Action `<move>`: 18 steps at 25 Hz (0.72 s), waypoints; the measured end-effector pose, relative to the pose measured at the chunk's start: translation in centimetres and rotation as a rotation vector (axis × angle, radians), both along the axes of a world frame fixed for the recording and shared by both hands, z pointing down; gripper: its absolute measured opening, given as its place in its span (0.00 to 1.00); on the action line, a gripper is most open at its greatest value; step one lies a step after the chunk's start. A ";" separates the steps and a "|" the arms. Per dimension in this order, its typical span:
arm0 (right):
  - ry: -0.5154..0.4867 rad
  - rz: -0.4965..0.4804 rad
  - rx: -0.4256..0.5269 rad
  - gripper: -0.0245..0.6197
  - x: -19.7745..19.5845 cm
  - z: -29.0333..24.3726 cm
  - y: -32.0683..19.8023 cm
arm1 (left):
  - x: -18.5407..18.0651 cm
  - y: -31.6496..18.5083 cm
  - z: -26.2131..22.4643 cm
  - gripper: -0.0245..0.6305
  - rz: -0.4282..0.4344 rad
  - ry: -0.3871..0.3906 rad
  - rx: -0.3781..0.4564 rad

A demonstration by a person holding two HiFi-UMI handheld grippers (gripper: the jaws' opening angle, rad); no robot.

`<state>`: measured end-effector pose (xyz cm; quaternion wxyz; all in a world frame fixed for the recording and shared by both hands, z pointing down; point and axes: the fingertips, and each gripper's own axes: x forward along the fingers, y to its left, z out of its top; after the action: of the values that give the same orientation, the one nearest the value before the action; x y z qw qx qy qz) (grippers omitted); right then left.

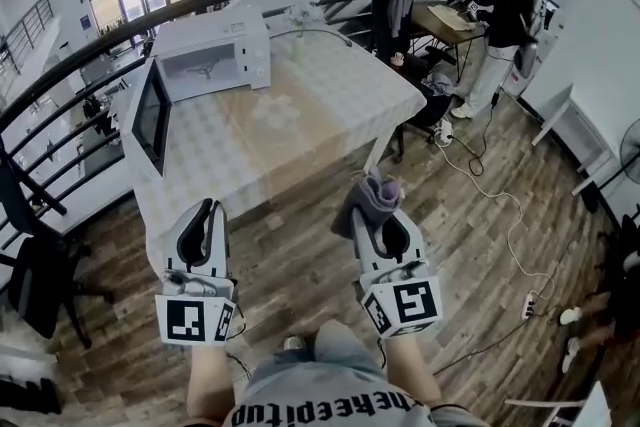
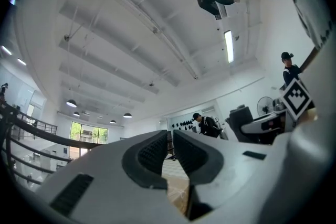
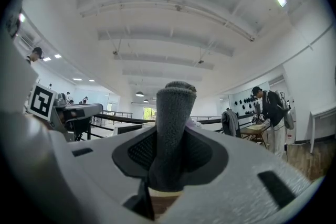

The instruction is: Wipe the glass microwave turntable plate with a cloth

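While both grippers hang over the wood floor (image 1: 300, 275) just short of the table's (image 1: 335, 80) near edge, only one carries anything. The right gripper (image 1: 385, 217) is clamped on a grey cloth (image 1: 367, 196); the cloth stands up btwn the jaws & droops past the tips toward the table edge. The left gripper (image 1: 207, 208) has its jaws drawn in to a narrow slit, tips nearly meeting, w/ nothing btwn them.

At the table's far left corner sits a white microwave (image 1: 220, 45), its door (image 1: 152, 115) swung open along the table's left side. The glass plate (image 1: 281, 111) is prob. the faint pale round patch near the table's middle, just right of the microwave; too faint to be sure. Beyond the table's far right corner a person (image 1: 497, 10) stands at a desk.
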<state>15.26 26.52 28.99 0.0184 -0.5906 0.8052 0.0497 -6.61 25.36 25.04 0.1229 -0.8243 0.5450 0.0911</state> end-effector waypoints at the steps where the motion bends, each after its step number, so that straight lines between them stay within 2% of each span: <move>1: 0.004 0.000 -0.005 0.21 -0.1 0.1 -0.7 | -0.1 -0.7 0.1 0.09 0.003 0.005 -0.002; 8: 0.010 -0.015 -0.022 0.21 -0.4 1.5 -7.7 | -0.9 -7.1 1.9 0.09 -0.026 0.016 -0.023; 18: 0.006 -0.101 0.016 0.21 -0.4 -0.4 -20.8 | -0.9 -17.9 -0.5 0.09 -0.118 -0.002 0.019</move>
<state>14.87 5.76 28.58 0.0230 -0.5488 0.8337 0.0568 -7.48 7.43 24.55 0.1365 -0.7897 0.5916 0.0881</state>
